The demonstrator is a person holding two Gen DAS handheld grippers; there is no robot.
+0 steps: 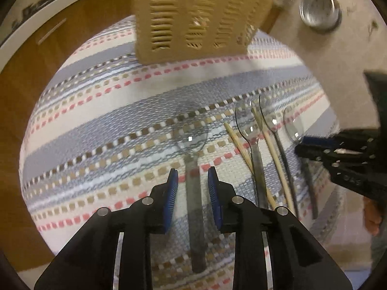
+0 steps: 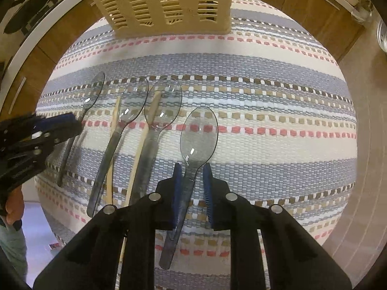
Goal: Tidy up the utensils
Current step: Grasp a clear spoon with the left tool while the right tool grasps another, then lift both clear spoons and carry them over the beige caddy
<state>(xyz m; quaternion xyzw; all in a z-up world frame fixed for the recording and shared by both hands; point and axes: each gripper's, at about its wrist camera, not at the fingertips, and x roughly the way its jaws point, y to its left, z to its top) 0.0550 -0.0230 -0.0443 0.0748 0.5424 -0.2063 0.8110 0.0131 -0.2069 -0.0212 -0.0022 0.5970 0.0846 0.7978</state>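
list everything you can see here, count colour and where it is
clear spoons: four, see-through smoky plastic, lying on the mat; one between each gripper's fingers, two in the middle
chopsticks: two, pale wood, lying among the middle spoons
basket: one, beige slotted plastic, standing at the mat's far edge
mat: one, woven grey, cream and pink stripes, under everything
metal drain: one, silver, in the floor beyond the mat
cabinet: brown wood, behind the mat
left gripper: black with blue pads, open, astride a spoon handle
right gripper: black with blue pads, open, astride a spoon handle
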